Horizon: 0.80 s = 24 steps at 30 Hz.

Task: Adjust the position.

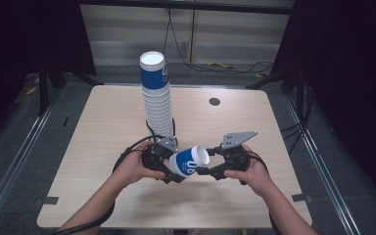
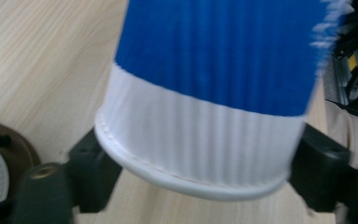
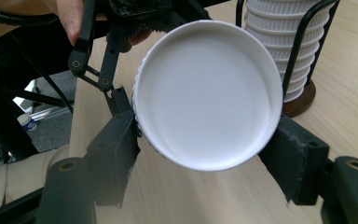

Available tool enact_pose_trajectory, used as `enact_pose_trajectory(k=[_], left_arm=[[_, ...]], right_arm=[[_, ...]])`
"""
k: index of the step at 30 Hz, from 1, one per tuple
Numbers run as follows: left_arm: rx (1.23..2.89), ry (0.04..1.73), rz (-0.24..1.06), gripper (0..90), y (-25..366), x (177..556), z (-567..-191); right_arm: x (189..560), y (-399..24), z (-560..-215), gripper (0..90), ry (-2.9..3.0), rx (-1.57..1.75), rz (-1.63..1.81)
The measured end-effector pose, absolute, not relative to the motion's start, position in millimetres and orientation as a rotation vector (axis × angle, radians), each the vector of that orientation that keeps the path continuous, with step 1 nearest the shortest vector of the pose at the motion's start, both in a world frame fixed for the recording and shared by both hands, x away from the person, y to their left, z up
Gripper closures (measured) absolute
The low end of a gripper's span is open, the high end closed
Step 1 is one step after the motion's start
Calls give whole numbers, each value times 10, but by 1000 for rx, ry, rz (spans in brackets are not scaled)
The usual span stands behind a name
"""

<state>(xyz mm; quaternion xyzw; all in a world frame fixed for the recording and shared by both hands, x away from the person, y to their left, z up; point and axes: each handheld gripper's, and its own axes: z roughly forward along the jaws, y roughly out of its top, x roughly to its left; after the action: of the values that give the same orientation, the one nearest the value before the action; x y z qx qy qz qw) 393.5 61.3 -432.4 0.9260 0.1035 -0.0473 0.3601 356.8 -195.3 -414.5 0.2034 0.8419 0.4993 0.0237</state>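
Note:
A blue and white ribbed paper cup (image 1: 188,164) hangs tilted above the near middle of the table, held from both sides. My left gripper (image 1: 174,174) is shut on it; in the left gripper view its jaws clamp the white band of the cup (image 2: 214,70). My right gripper (image 1: 206,170) is shut on the same cup; the right gripper view faces the cup's round white end (image 3: 205,93), with a jaw pressed on each side. A tall stack of the same cups (image 1: 155,98) stands just behind, blue one on top.
The stack sits in a black wire holder (image 3: 303,42) on a brown round base (image 3: 303,100), close behind the grippers. A dark round hole (image 1: 214,101) lies at the table's back right. The wooden table (image 1: 103,147) has bare room left and right. Cables run on the floor behind.

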Motion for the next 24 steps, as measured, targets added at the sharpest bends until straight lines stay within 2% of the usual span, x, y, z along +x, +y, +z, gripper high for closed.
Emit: enact_pose_trajectory(k=[6,11,13,20,23,24], left_arm=[[2370,310,-141,144,638,3946,-4355],[2391,319,-120,49,654,3974,-4328],[2380,297,-104,43,641,3969,-4337],[2381,222,-104,52,593,3960,-4326],[2379,203,-125,148,588,3949,-4314],[2373,209,-127,152,590,3946,-4312]], right_arm=[[3576,-1976,-4140,302,2596,653,1551],[3572,-1986,-4144,303,2608,657,1555],[3570,-1970,-4139,304,2611,651,1559],[3573,-1933,-4155,305,2636,644,1552],[3579,-1932,-4159,305,2636,642,1540],[3584,-1940,-4160,305,2637,641,1548]])
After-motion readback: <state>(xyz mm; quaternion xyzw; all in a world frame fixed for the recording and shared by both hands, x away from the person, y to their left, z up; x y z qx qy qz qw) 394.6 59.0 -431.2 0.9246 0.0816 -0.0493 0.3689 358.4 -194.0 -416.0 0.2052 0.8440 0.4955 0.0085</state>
